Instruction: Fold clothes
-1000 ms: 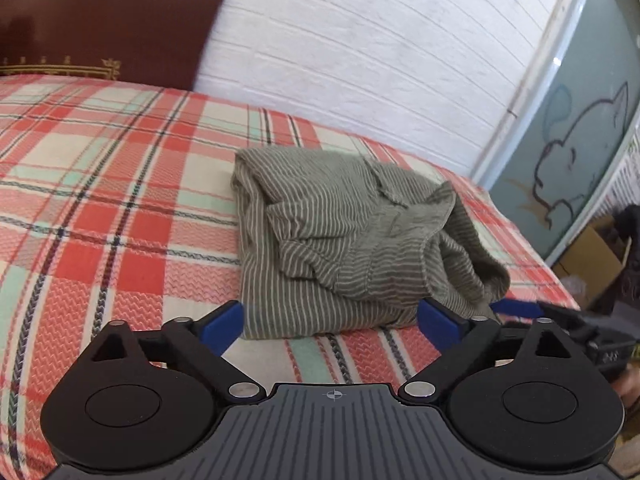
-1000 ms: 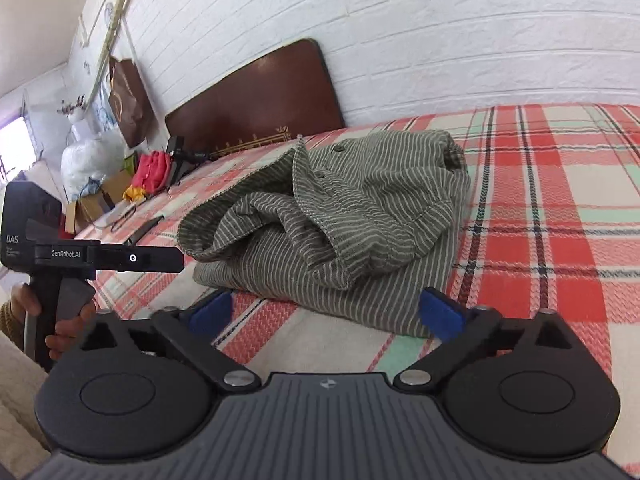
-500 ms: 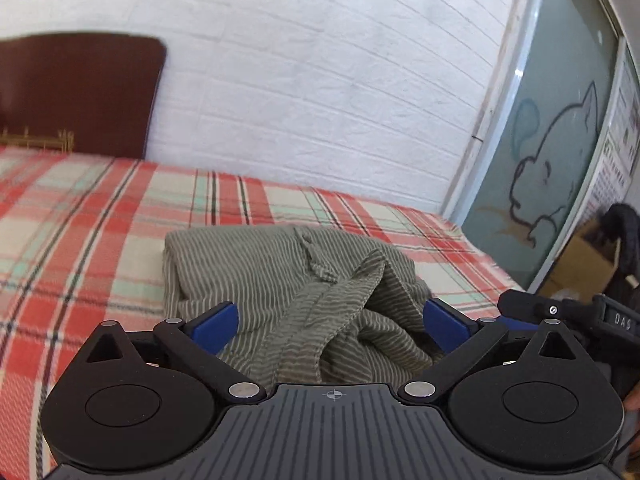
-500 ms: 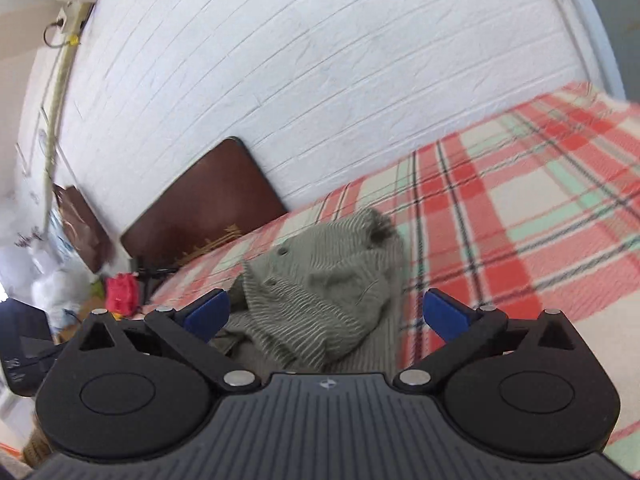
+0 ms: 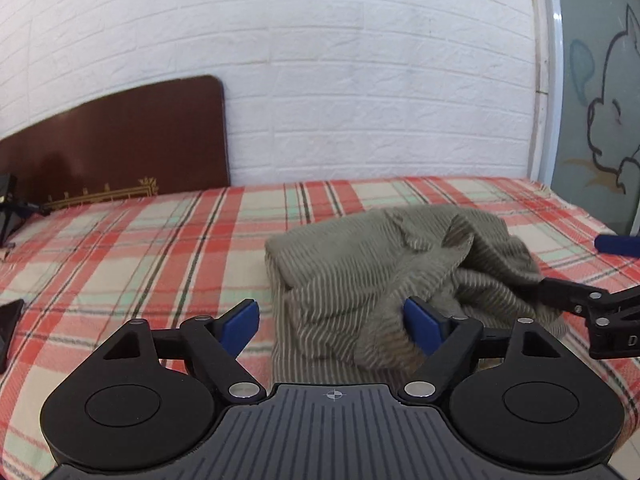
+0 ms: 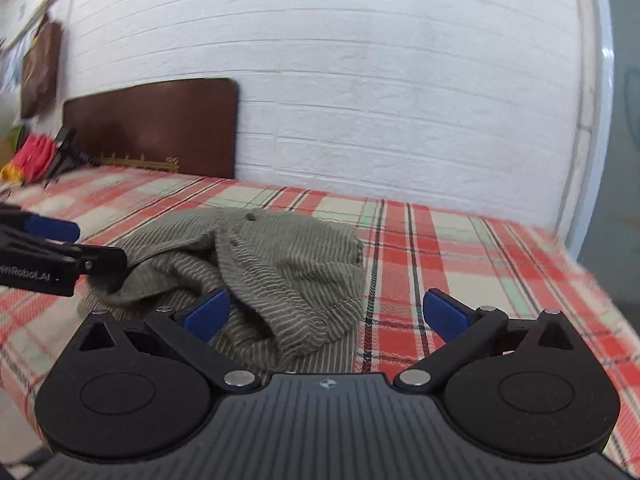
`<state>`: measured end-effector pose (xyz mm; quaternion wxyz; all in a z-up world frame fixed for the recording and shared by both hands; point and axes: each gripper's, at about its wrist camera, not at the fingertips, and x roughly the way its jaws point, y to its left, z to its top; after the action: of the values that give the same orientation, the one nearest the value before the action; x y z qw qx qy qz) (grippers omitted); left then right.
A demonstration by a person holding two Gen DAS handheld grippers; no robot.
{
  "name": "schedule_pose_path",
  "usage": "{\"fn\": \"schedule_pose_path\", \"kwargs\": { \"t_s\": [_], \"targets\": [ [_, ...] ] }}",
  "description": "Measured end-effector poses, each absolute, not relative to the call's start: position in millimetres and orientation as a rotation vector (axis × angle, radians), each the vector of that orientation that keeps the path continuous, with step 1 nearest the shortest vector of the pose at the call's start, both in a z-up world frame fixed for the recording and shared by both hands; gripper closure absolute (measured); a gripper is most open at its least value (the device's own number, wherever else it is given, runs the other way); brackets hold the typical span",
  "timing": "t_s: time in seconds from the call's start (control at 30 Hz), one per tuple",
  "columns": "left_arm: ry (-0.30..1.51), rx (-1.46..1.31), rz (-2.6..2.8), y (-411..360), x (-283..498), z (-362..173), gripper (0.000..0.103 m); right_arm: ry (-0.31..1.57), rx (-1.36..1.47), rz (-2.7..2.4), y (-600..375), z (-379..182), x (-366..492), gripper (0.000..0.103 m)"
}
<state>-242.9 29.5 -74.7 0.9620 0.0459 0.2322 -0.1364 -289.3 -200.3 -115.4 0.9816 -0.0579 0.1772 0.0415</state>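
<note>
A crumpled olive-green striped garment (image 5: 360,276) lies in a loose heap on the plaid bed cover (image 5: 160,264). My left gripper (image 5: 332,322) stands open at the garment's near left edge, with its right pad against the folds and nothing clamped. In the right wrist view the same garment (image 6: 288,256) sits between the fingers of my open right gripper (image 6: 326,314), whose left pad touches the cloth. Each gripper shows in the other's view: the right gripper (image 5: 572,268) at the garment's right side, the left gripper (image 6: 100,242) at its left side, both open.
A brown headboard (image 5: 120,140) and a white brick wall (image 5: 360,80) stand behind the bed. A glass door with a cartoon drawing (image 5: 600,100) is at the right. A dark flat object (image 5: 8,320) lies at the bed's left edge. Red and yellow items (image 6: 32,152) sit far left.
Both grippers have dropped lower and closed in on the garment's near side from left and right. Both stay open; the garment has not visibly moved.
</note>
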Motion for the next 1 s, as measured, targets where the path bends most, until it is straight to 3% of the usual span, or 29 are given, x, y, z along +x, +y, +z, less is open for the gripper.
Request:
{"fn": "schedule_pose_path", "kwargs": {
  "t_s": [0.23,0.57,0.8,0.87,1.0],
  "targets": [
    [0.496,0.102,-0.310,17,-238,-81,0.020,0.450,-0.132,-0.076,-189,-125,-265,0.001],
    [0.496,0.105,-0.246,0,-230,-88,0.014,0.498,0.097,-0.107,-204,-131,-263,0.001],
    [0.479,0.194,-0.066,9,-230,-95,0.021,0.489,0.016,-0.315,-209,-129,-260,0.001],
    [0.481,0.143,-0.052,27,-233,-91,0.016,0.455,0.042,-0.343,-221,-122,-269,0.001],
    [0.515,0.158,-0.078,29,-233,-105,0.015,0.536,0.060,-0.302,-227,-133,-266,0.001]
  ]
}}
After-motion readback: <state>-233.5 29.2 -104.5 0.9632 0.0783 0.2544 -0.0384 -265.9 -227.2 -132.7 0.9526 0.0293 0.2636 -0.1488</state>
